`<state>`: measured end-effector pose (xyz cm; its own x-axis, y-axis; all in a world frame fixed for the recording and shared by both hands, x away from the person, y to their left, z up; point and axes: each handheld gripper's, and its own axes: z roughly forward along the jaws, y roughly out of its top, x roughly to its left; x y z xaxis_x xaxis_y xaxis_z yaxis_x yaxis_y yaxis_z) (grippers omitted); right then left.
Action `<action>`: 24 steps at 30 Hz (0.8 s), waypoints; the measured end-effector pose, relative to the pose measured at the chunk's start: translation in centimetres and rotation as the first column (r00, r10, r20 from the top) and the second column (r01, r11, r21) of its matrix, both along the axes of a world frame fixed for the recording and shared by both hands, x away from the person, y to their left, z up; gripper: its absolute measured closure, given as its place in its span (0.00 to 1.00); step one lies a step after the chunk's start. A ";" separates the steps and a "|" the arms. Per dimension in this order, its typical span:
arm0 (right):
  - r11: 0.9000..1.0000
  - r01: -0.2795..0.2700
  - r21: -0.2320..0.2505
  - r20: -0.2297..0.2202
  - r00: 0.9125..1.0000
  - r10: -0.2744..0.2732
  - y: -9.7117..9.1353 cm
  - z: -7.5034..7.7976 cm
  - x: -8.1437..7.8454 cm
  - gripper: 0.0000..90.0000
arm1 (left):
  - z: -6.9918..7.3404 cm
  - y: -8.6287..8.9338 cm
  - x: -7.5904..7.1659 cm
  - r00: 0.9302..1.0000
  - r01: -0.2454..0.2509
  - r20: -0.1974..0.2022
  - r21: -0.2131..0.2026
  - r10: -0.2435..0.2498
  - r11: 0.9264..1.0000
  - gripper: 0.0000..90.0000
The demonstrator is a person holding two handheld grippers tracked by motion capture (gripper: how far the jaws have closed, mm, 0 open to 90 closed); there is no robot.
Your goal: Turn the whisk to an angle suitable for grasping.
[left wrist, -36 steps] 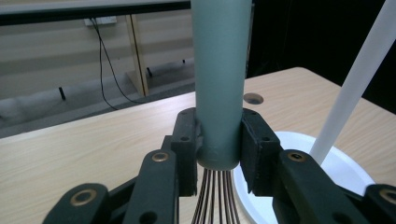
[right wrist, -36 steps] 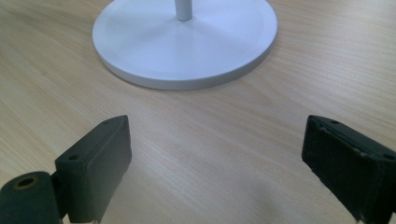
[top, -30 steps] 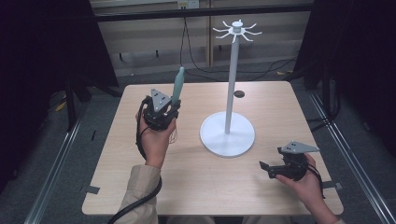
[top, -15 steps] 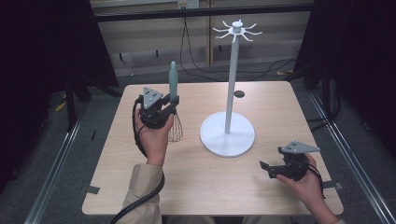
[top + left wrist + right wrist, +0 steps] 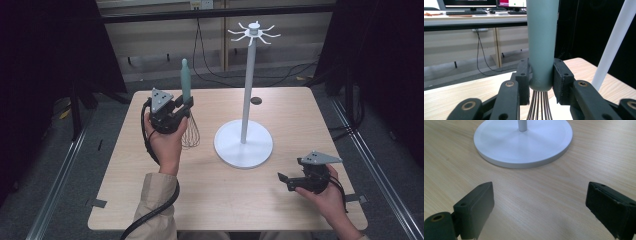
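A whisk (image 5: 188, 112) with a pale green handle stands upright above the worktop's (image 5: 150, 200) left half, the left gripper (image 5: 172, 111) clamped on its handle. It appears mid-carry; next it likely needs lifting to the white stand's (image 5: 245, 142) top hooks (image 5: 254, 33). The right gripper (image 5: 290, 181) rests wide open and empty near the front right corner.

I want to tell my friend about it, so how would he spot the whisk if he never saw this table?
Start at the wooden table and find the tall white stand in its middle. Just left of the stand, the left hand-held gripper holds the whisk upright above the tabletop. It is the one thing with a pale green handle on top and thin metal wires hanging below.
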<state>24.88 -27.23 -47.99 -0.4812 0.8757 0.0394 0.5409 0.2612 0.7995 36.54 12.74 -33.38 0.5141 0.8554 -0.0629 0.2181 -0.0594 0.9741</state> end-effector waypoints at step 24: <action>1.000 -0.004 0.005 0.003 1.000 0.004 0.0 0.1 0.0 0.09 | 2.1 -2.2 0.5 0.999 0.036 0.022 -0.059 -0.035 0.998 0.77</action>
<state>24.84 -27.20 -47.93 -0.4846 0.8737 0.0423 0.5376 0.2593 0.8023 37.04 10.51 -31.25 0.5459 0.8317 -0.1018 0.1961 -0.0087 0.9805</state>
